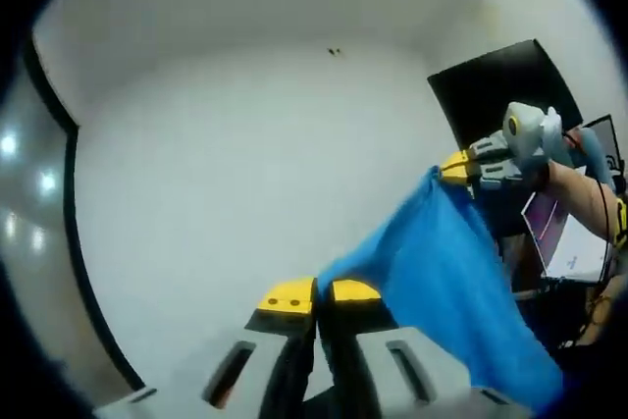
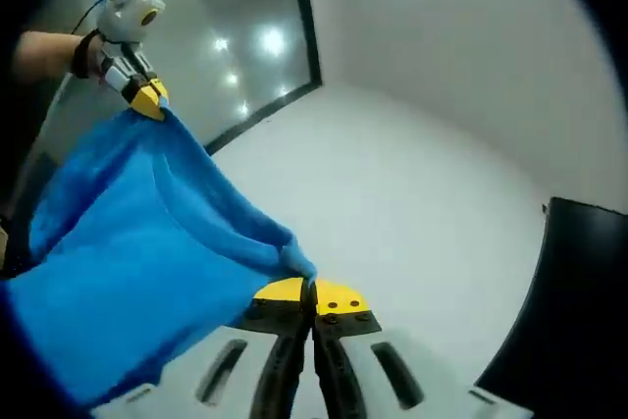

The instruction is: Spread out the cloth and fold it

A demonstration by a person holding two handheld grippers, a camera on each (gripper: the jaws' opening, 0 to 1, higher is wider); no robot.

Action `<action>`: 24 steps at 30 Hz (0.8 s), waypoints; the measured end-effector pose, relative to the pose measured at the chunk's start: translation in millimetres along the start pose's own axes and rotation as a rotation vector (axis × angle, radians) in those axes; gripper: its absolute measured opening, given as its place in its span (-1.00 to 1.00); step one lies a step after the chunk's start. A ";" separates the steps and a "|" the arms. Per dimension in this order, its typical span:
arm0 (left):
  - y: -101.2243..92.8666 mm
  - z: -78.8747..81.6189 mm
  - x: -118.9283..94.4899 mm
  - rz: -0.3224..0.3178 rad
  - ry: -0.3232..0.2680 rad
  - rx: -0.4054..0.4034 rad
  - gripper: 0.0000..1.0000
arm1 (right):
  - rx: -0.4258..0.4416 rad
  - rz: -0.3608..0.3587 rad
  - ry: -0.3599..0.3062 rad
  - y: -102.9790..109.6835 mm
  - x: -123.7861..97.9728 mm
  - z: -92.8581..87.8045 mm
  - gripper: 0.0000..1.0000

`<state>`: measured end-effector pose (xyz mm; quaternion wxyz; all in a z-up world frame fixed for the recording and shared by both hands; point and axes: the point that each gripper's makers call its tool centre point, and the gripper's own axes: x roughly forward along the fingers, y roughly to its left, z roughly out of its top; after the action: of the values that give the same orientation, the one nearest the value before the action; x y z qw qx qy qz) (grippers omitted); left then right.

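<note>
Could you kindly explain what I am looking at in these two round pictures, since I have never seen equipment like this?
There is no robot here: a person holds a two-jaw gripper in each hand, and a small fisheye camera rides on each one, looking forward along its jaws.

In the left gripper view, the yellow-tipped left gripper rises from the bottom, its jaws shut on a corner of a blue cloth. The right gripper appears at the right of that view, pinching another corner.

The right gripper view is the same scene from the other hand: its own jaws pinch the cloth at the bottom, and the left gripper shows at upper left.

The cloth hangs stretched between the two grippers above a plain white table. A black panel lies near the table's edge.
</note>
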<state>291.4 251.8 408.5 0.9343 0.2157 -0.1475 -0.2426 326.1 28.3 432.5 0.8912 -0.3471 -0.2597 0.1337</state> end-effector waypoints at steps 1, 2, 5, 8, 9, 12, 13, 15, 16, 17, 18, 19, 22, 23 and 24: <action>-3.1 -4.3 3.9 -0.005 0.009 0.002 -0.97 | 0.008 -0.011 0.007 -2.4 0.6 -2.5 -1.00; -5.3 -6.6 6.6 -0.007 0.014 0.006 -0.97 | 0.009 -0.018 0.003 -3.6 1.0 -3.3 -1.00; -7.4 -5.6 8.6 0.001 0.011 0.027 -0.97 | -0.027 -0.038 0.001 -5.9 0.5 -1.6 -1.00; 5.3 0.1 8.3 0.032 0.001 0.003 -0.97 | -0.068 -0.044 -0.016 -4.3 -0.3 3.4 -1.00; 8.3 -0.2 7.6 0.044 0.005 -0.005 -0.97 | -0.069 -0.038 -0.019 -1.6 -0.7 5.3 -1.00; 16.9 -6.2 3.3 0.074 0.019 -0.001 -0.97 | -0.076 -0.011 -0.041 11.2 -0.2 10.0 -1.00; 18.7 -9.7 2.2 0.081 0.023 0.004 -0.97 | -0.086 0.000 -0.042 16.0 1.4 9.0 -1.00; 24.4 -18.3 3.1 0.087 0.038 -0.001 -0.97 | -0.079 0.018 -0.036 25.7 4.3 3.4 -1.00; 24.9 -26.4 4.0 0.090 0.052 -0.003 -0.97 | -0.077 0.030 -0.031 30.8 5.7 -0.8 -1.00; 26.4 -31.5 6.6 0.092 0.062 -0.009 -0.97 | -0.070 0.041 -0.027 35.6 6.9 -5.0 -1.00; 26.6 -36.6 9.2 0.090 0.073 -0.013 -0.97 | -0.067 0.048 -0.021 40.1 7.6 -9.9 -1.00; 26.1 -40.1 10.7 0.089 0.081 -0.013 -0.97 | -0.069 0.055 -0.013 44.3 8.2 -15.0 -1.00; 23.9 -52.1 19.4 0.078 0.108 -0.011 -0.97 | -0.087 0.071 0.008 52.3 9.3 -27.1 -1.00; 23.5 -56.1 21.8 0.077 0.116 -0.007 -0.97 | -0.093 0.075 0.013 53.2 9.7 -29.5 -1.00; 22.2 -60.3 23.9 0.075 0.123 -0.010 -0.97 | -0.095 0.078 0.018 53.5 10.7 -33.3 -1.00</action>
<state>343.0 277.0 371.1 0.9510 0.2197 -0.0966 -0.1947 350.4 53.1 378.9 0.8702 -0.3999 -0.2440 0.1528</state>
